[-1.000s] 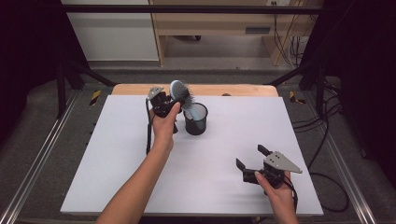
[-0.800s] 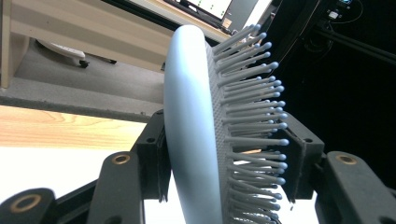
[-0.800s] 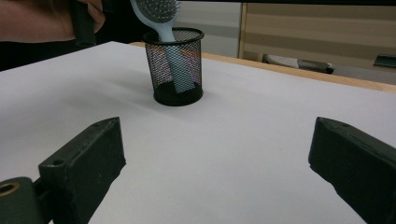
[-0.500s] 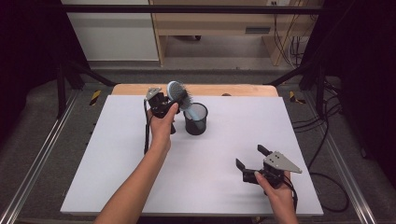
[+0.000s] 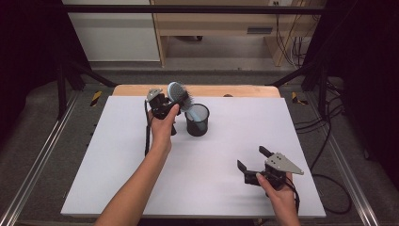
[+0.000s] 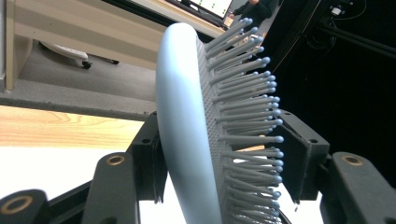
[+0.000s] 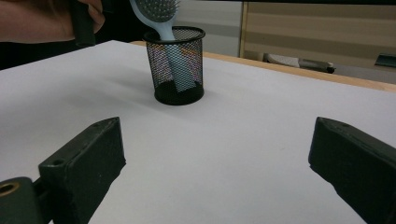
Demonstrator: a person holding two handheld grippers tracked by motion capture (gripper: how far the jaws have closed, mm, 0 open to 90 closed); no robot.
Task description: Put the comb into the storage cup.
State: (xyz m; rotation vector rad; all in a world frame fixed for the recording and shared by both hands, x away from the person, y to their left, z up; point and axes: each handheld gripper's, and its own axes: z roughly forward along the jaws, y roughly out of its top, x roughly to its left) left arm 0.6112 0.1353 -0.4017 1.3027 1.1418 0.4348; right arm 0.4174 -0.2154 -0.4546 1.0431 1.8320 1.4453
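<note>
The work in hand looks like setting the hairbrush (image 5: 178, 94) handle-down into the black mesh cup (image 5: 197, 119) and letting go of it. To do that well, the person should spread the left tool (image 5: 175, 101) slowly and evenly, so the leaning brush settles against the cup's rim rather than tipping it, then draw the tool back along its own line without dragging on the bristles.

The white surface (image 5: 216, 150) carries the cup just beyond and to the right of the left tool. The right tool (image 5: 251, 160) sits low near the front edge, well apart from the cup, its jaws wide with nothing between them; the cup stands straight ahead of it.

The left tool's jaws have just been opening. In the left gripper view the brush head (image 6: 196, 135) stands between them: one jaw lies against its smooth back, while the other sits at the bristle tips, and whether it presses cannot be told.

The brush is pale blue, with an oval head, a smooth curved back and rows of ball-tipped grey bristles; its handle (image 7: 176, 63) reaches down inside the cup.
</note>
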